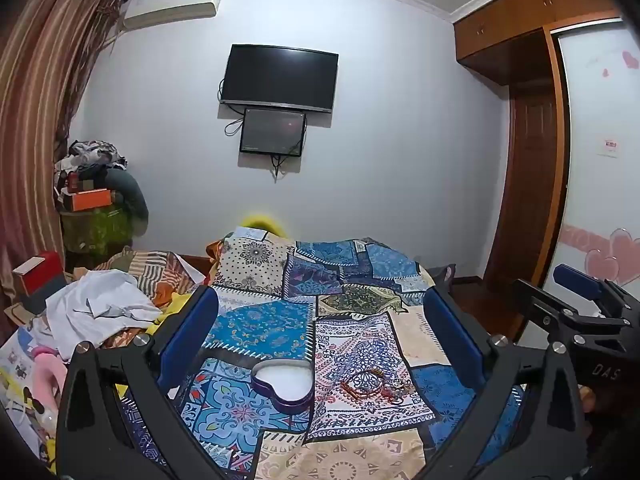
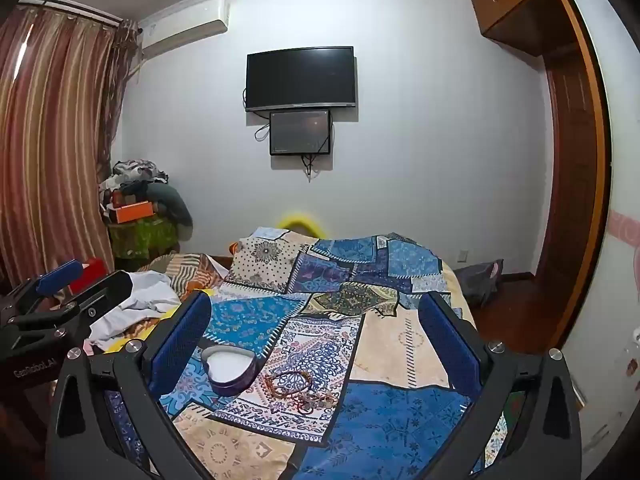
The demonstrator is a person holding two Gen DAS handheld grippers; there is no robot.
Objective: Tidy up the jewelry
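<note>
the jewelry [image 1: 374, 386] lies in a small loose heap on the patchwork bedspread [image 1: 260, 324], just to the right of the heart-shaped box [image 1: 283, 386], close beside it but not touching as far as the views show. in the left wrist view the heap sits low and a little right of centre between the left gripper [image 1: 320, 320] fingers, ahead of and below them; the box sits slightly left of centre. in the right wrist view the jewelry [image 2: 302, 390] lies left of centre, nearer the left finger of the right gripper [image 2: 316, 324], with the box [image 2: 228, 372] further left, partly behind that finger. neither hand looks clearly nearer; both hang above the bed short of the heap, so the coming move, i judge, is forward and down.

both grippers have their fingers spread wide apart with nothing between the pads.

the heap spreads roughly left to right: a reddish beaded ring-shaped bracelet at the box end, and a tangle of smaller loops and pale metal bits at the other end, too small to sort out. the box is open, dark purple outside, white inside, and looks empty.
</note>
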